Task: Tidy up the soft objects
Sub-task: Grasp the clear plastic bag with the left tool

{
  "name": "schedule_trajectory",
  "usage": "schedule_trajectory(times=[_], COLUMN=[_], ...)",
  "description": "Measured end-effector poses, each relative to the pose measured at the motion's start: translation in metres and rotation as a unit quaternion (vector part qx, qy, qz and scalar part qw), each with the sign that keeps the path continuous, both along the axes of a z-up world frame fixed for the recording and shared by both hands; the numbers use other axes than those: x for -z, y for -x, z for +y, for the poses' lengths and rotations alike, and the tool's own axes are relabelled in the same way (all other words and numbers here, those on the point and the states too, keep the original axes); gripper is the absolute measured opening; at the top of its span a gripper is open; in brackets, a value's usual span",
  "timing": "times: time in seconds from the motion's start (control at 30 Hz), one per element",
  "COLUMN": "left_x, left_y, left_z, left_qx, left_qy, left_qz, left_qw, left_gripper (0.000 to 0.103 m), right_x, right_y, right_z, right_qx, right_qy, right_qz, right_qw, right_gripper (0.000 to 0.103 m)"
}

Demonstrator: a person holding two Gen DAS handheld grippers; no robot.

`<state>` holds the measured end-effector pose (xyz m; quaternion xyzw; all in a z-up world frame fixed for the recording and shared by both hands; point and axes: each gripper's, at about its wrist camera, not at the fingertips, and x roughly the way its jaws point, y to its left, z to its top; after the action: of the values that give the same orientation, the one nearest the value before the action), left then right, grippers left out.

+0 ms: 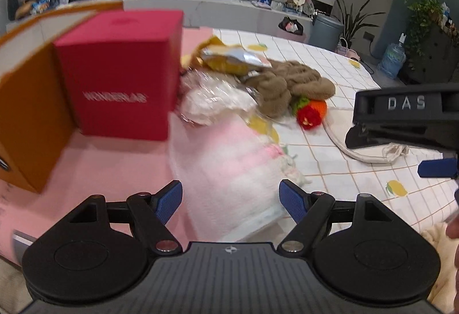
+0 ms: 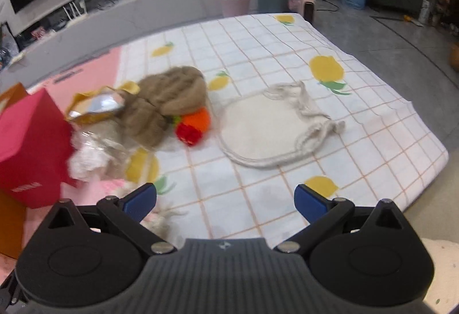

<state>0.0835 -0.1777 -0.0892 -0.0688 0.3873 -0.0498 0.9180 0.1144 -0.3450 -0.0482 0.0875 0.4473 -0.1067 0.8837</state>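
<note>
Left gripper (image 1: 231, 200) hovering with blue pads (image 1: 169, 200) spread apart and gripping nothing, poised just above the near end of a folded pink-and-white towel (image 1: 226, 170). Right gripper (image 2: 225, 200) likewise gaping wide and carrying nothing, hanging over the lemon-print checked tablecloth (image 2: 287, 56), its black body also showing at the right edge of the left wrist view. Lying beyond the towel, touching its far end: a white fluffy bundle in clear crinkled plastic (image 1: 218, 99). Resting against that bundle, further back: a skein of brown chunky yarn (image 1: 287, 79), with a yellow foil-lined snack bag (image 1: 232, 57) lying open on its left side. Sitting just beside the yarn's near edge: a red-and-orange crocheted toy (image 2: 193, 127) with a green bit. Lying flat to the right of the toy, near but apart from it: a cream drawstring pouch (image 2: 264, 133), cords looping around its rim and bunching at its right corner. Standing to the left on a pink mat (image 1: 100, 165): a red box with white lettering (image 1: 120, 73), pressed against an orange box (image 1: 28, 119) beside it. Blurring throughout both views, so fine texture not readable.
</note>
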Motion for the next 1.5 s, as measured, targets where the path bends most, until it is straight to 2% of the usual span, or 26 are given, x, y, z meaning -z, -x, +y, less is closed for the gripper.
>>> schedule_trajectory(times=[0.13,0.3,0.37,0.43,0.53,0.8,0.97,1.1,1.2,1.3,1.33,1.37,1.4,1.5], left_x=[0.008,0.016,0.017,0.015,0.012,-0.005,-0.019,-0.029,-0.036,-0.038,-0.036,-0.032,-0.027,-0.016], left_y=[-0.009,-0.007,-0.008,-0.006,-0.002,0.015,0.023,0.028,0.032,0.032,0.029,0.028,0.025,0.015], left_z=[-0.009,-0.003,0.0,0.002,0.005,0.006,0.006,0.017,0.03,0.049,0.056,0.064,0.072,0.083], left_qx=[-0.004,-0.004,0.019,0.04,0.046,0.07,0.075,0.065,0.083,0.122,0.124,0.111,0.09,0.064], left_qy=[-0.001,0.038,0.047,0.043,0.052,0.033,0.023,0.027,0.031,0.068,0.09,0.112,0.136,0.159], left_qz=[0.0,0.009,0.019,0.019,0.021,0.006,-0.005,0.015,0.007,-0.002,-0.008,-0.015,-0.017,-0.01], left_qw=[1.0,0.9992,0.9985,0.9981,0.9974,0.997,0.9969,0.9974,0.9961,0.9902,0.9881,0.9873,0.9865,0.9852], left_gripper=[0.094,0.093,0.085,0.067,0.056,0.035,0.035,0.035,0.034,0.041,0.051,0.055,0.055,0.054], right_x=[0.007,0.008,0.009,0.009,0.009,0.015,0.02,0.018,0.017,0.016,0.016,0.017,0.018,0.02], right_y=[-0.003,-0.001,-0.001,-0.001,-0.001,-0.003,-0.005,-0.003,-0.001,0.001,0.002,0.002,0.002,0.001], right_z=[-0.002,-0.009,-0.009,-0.006,-0.001,0.005,0.011,0.015,0.016,0.019,0.021,0.024,0.026,0.034], right_qx=[0.0,0.008,0.004,-0.002,-0.012,-0.024,-0.035,-0.045,-0.049,-0.06,-0.063,-0.066,-0.069,-0.083], right_qy=[0.026,0.023,0.024,0.029,0.039,0.063,0.065,0.059,0.045,0.031,0.029,0.027,0.027,0.034], right_qz=[0.014,0.011,0.011,0.014,0.013,0.026,0.034,0.029,0.023,0.02,0.019,0.02,0.023,0.028], right_qw=[1.0,1.0,1.0,0.999,0.999,0.997,0.997,0.997,0.997,0.998,0.997,0.997,0.997,0.996], right_gripper=[0.1,0.1,0.1,0.1,0.1,0.1,0.1,0.1,0.1,0.1,0.1,0.1,0.1,0.1])
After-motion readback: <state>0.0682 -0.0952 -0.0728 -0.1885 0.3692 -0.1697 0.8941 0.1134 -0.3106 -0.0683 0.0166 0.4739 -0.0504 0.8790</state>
